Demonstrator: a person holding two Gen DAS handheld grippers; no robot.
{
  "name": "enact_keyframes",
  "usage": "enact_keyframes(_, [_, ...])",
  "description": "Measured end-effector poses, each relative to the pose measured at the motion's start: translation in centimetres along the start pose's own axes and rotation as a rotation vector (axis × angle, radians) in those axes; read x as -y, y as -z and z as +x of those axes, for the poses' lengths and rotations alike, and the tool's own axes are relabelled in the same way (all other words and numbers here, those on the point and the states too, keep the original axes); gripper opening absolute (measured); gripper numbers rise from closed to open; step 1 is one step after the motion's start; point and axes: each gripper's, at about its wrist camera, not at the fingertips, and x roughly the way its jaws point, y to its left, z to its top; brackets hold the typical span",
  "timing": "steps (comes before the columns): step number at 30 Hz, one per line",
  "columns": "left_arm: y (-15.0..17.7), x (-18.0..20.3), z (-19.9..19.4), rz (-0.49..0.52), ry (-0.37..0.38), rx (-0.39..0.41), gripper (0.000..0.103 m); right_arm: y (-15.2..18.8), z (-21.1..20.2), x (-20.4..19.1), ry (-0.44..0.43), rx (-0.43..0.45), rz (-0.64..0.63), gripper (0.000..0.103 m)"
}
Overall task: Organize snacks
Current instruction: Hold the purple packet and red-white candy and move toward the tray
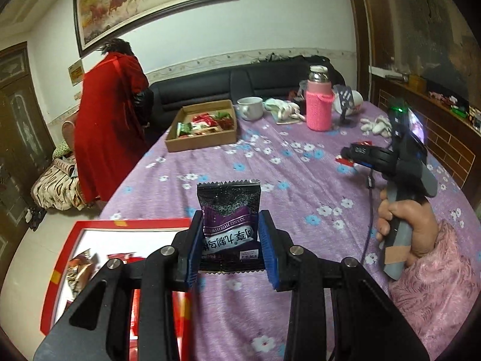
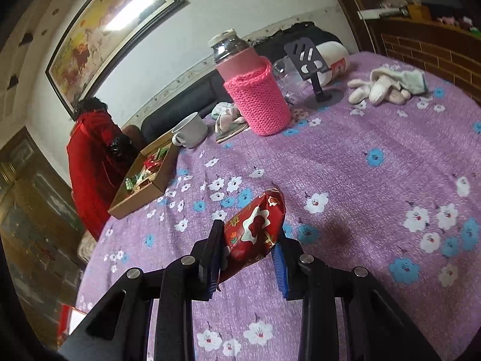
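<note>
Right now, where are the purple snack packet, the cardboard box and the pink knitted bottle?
purple snack packet (image 1: 230, 225): left wrist view, printed front.
cardboard box (image 1: 201, 143): left wrist view, near wall.
pink knitted bottle (image 2: 257, 102): right wrist view, knitted sleeve.

Both cameras ride low on the hand-held tools, looking forward and downward across the flowered surface (image 1: 270, 156) toward the far wall. The left view sits by the near edge, level; the right view is rolled sideways. Both catch the cardboard box (image 1: 202, 143), pink-sleeved bottle (image 2: 255, 96) and framed painting (image 2: 105, 33)

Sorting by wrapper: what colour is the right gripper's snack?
Red snack packet with white flower shapes; right wrist view.
</note>
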Motion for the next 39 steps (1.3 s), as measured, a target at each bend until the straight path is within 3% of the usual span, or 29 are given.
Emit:
enact_keyframes(11, [1.6,-2.9,-1.8,-0.074,0.044,0.035,0.033,3.3,-7.7,-4.4,-0.043,0.074,-0.110,0.031])
enact_keyframes(18, [2.9,-3.1,-2.4,-0.094,0.093,0.039,0.033,7.5,-11.4,-6.0,-0.089,0.052,-0.162,0.031])
enact_keyframes(27, [4.7,-3.2,-2.1,-0.111,0.122,0.009,0.033,11.3,-12.7,-6.5,-0.098,-0.005,-0.208,0.031])
enact_keyframes(39, [5.6,-4.1,-1.9,-0.129,0.117,-0.007,0.033,12.3,-12.5,-7.2,-0.118,-0.039,-0.218,0.031])
